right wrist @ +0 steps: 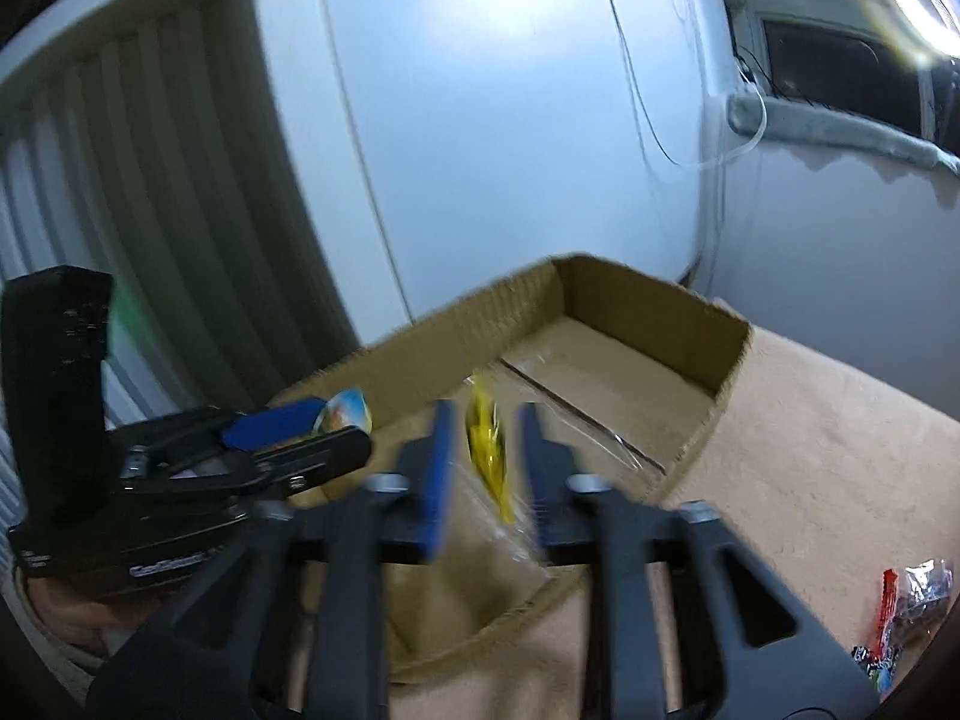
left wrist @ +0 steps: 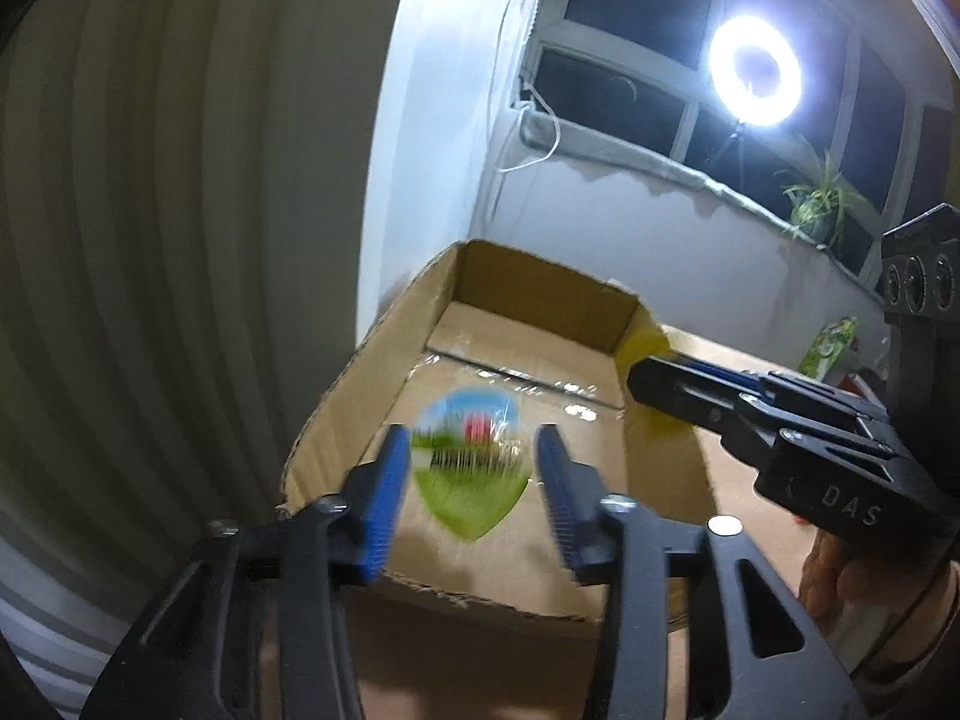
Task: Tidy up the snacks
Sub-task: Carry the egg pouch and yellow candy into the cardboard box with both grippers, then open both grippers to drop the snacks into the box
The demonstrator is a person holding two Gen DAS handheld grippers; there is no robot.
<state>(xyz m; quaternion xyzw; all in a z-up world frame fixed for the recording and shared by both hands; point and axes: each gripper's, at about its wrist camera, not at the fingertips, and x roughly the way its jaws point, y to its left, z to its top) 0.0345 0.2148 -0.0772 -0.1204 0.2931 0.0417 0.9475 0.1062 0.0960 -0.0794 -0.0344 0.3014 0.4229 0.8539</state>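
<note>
An open cardboard box (left wrist: 336, 408) (right wrist: 729, 360) sits on a tan cloth surface. My left gripper (left wrist: 477, 480) hangs over its near end, jaws apart. A blurred green and blue snack packet (left wrist: 468, 462) sits loose between the blue pads (left wrist: 390, 492), over the box floor. My right gripper (right wrist: 487, 468) is also open above the box, with a blurred yellow packet (right wrist: 489, 450) in the gap, touching neither pad. The left wrist view shows the right gripper (left wrist: 648, 384) at the box's right wall beside the yellow packet (left wrist: 642, 354). The right wrist view shows the left gripper (right wrist: 336, 429) and its packet (right wrist: 348, 411).
Several loose snack packets (right wrist: 906, 612) lie on the cloth (right wrist: 828, 450) to the right, and a green packet (left wrist: 831, 342) lies farther back. A ribbed wall panel (left wrist: 150, 240) stands left of the box. A ring light (left wrist: 755, 71) and a potted plant (left wrist: 816, 210) are at the window.
</note>
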